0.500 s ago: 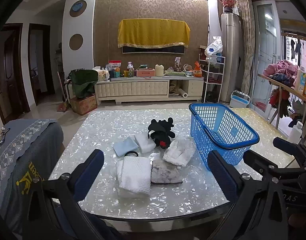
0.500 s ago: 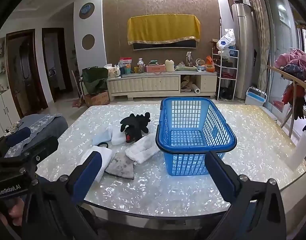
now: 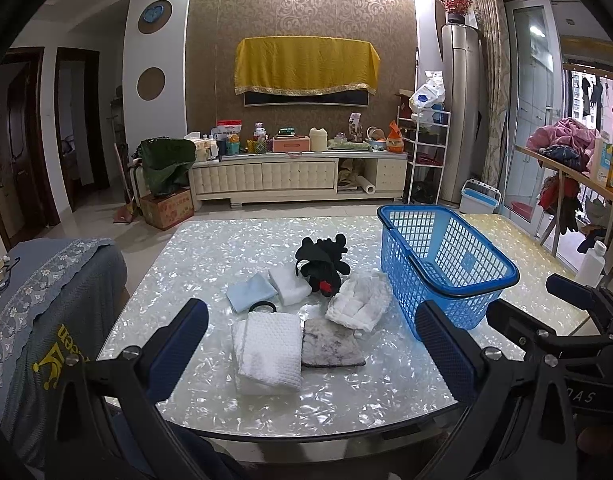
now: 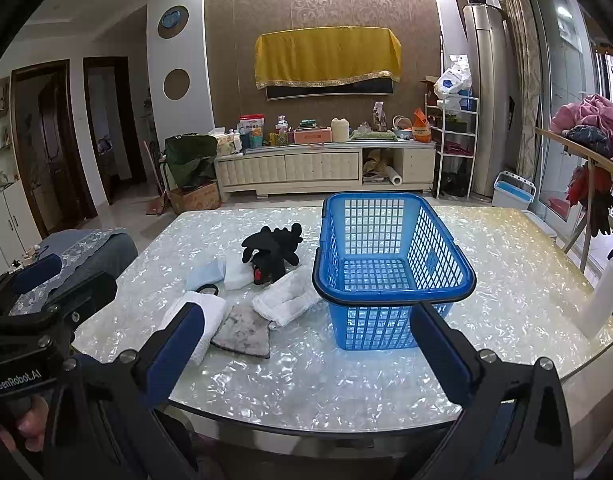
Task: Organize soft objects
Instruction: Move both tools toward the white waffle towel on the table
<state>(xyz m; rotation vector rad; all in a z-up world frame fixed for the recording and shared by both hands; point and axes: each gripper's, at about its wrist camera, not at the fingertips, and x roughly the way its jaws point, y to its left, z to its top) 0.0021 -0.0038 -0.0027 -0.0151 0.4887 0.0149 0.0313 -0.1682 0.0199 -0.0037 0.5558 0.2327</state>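
1. Left gripper (image 3: 312,344) hung over the table's near edge at frame bottom, jaws wide apart, nothing between them but air above the cloths.
2. Right gripper (image 4: 306,344) likewise spread wide, empty, low centre of its frame, facing the basket (image 4: 390,280).
3. Basket stood empty at right of centre in the left view (image 3: 446,264), its near wall close to the table's (image 3: 186,260) front edge.
4. Soft things clustered left of the basket: white towel (image 3: 270,354), grey rag (image 3: 330,344) touching it, quilted white cloth (image 3: 360,304) just beside the basket, black plush (image 3: 322,264) behind, a pale blue cloth (image 3: 252,296) and a white pad (image 3: 288,286).
5. Bare tabletop lay along the far edge and right of the basket; a chair (image 3: 46,312) crowded the lower left.
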